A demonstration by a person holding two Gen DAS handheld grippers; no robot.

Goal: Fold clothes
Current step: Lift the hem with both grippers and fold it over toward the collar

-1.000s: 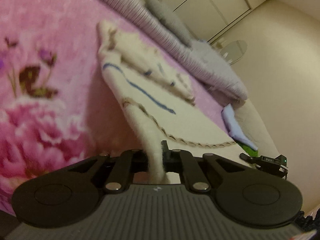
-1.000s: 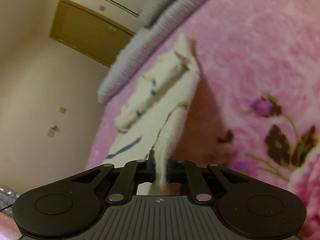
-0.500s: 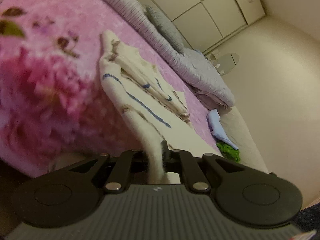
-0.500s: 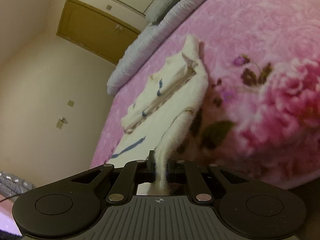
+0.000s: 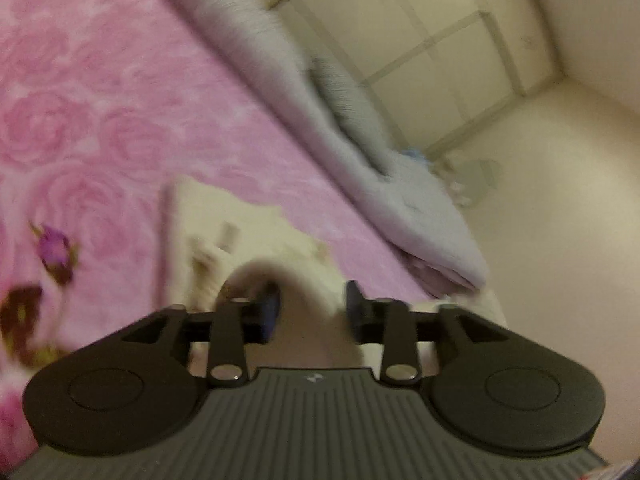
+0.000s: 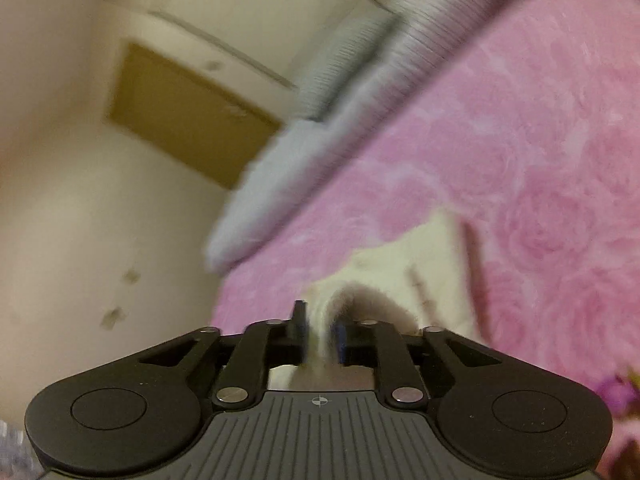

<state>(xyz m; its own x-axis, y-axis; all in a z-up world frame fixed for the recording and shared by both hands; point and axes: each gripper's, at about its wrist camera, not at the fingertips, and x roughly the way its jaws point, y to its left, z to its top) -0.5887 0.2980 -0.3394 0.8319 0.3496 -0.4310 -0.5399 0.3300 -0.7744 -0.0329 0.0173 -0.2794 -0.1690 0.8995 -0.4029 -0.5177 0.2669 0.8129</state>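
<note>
A cream fluffy garment (image 5: 240, 232) lies on the pink rose blanket (image 5: 100, 100), its near edge humped up in a fold. My left gripper (image 5: 310, 308) is opening, its jaws well apart, with that humped edge loose between them. In the right wrist view the same garment (image 6: 432, 256) lies ahead and to the right. My right gripper (image 6: 320, 336) is also opening, its jaws a little apart, with a strip of the cream fabric still standing between them. Both views are blurred by motion.
A grey ribbed quilt and pillow (image 5: 352, 120) run along the far side of the bed, also visible as a grey roll (image 6: 280, 200). Behind are pale wardrobe doors (image 5: 440, 60) and a brown door (image 6: 180, 120).
Both grippers swung forward over the bed, carrying the garment's near edge onto the rest of it. Both pairs of jaws, clamped on the fabric before, have parted.
</note>
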